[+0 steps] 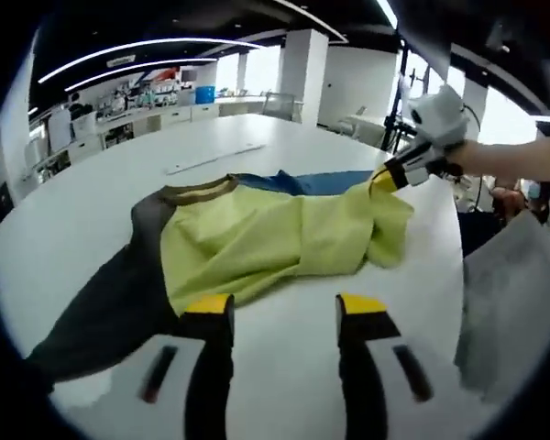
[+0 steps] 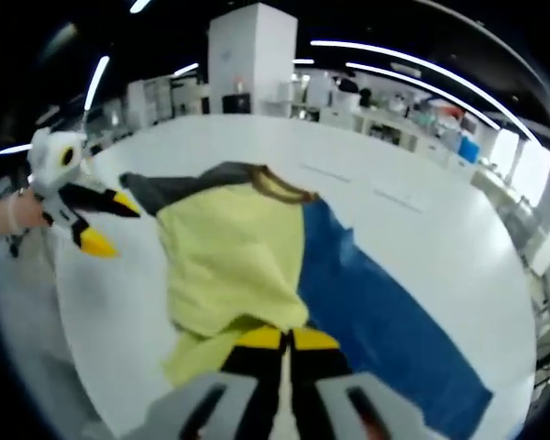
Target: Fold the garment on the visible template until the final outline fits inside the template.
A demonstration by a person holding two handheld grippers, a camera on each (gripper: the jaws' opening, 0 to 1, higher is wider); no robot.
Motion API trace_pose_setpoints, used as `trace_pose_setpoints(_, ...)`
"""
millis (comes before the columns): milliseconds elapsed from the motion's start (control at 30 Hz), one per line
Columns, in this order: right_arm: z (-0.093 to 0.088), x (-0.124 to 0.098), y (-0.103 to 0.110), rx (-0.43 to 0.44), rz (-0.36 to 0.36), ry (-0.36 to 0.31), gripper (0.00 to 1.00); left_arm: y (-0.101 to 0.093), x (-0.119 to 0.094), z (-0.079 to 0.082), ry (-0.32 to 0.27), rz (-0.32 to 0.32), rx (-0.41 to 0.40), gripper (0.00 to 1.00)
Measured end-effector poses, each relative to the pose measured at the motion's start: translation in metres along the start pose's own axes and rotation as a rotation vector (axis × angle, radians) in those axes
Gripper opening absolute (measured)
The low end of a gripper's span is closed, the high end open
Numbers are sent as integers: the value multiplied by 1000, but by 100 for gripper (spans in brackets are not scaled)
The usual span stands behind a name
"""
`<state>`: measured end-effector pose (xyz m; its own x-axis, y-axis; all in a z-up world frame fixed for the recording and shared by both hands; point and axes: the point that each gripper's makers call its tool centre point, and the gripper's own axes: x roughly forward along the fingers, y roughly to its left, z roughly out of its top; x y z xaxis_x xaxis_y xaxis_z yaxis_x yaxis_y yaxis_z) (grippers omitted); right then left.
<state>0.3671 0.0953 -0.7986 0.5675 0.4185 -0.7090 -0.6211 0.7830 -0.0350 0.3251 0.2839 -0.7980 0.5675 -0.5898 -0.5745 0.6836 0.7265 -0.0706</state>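
Jaws of your left hand-held gripper (image 1: 285, 310) stand apart in the left gripper view, yellow tips just above the white worktop (image 1: 284, 385) and close to the near hem of the garment (image 1: 275, 238), touching nothing; beyond them the garment lies across the worktop, yellow body rumpled, dark grey sleeve (image 1: 110, 312) trailing towards you on the left, brown collar at the far side; a strip of the blue template (image 1: 330, 181) shows behind it. At the garment's right end your right hand-held gripper (image 1: 385, 180) pinches a lifted fold of yellow cloth. In the right gripper view that gripper's jaws (image 2: 282, 337) are closed together on the yellow fabric (image 2: 234, 266); the blue template (image 2: 385, 330) runs along the right of the garment, partly covered by it; further off, at the left, your left gripper (image 2: 110, 223) hangs open over the worktop (image 2: 422, 220); shelves and benches stand at the back of the room.
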Motion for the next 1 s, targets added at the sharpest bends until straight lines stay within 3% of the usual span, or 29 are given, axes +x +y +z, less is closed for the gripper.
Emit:
trace_pose_setpoints(133, -2, 0, 3, 10, 10, -1, 0, -20, 25, 1, 32, -40, -27, 35)
trace_pose_setpoints(200, -3, 0, 3, 15, 14, -6, 0, -21, 35, -2, 41, -52, -57, 34)
trace_pose_setpoints(300, -6, 0, 6, 41, 27, -5, 1, -26, 45, -5, 74, -57, -34, 34)
trace_pose_setpoints(500, -14, -7, 2, 78, 35, -19, 10, -31, 52, 0, 79, -51, -45, 34)
trace_pose_setpoints(833, -28, -25, 16, 210, 55, -70, 32, -30, 56, 1, 90, -43, -26, 35)
trace_pose_setpoints(1000, -41, -29, 20, 234, 54, -60, 31, -28, 59, 0, 99, -29, 0, 32)
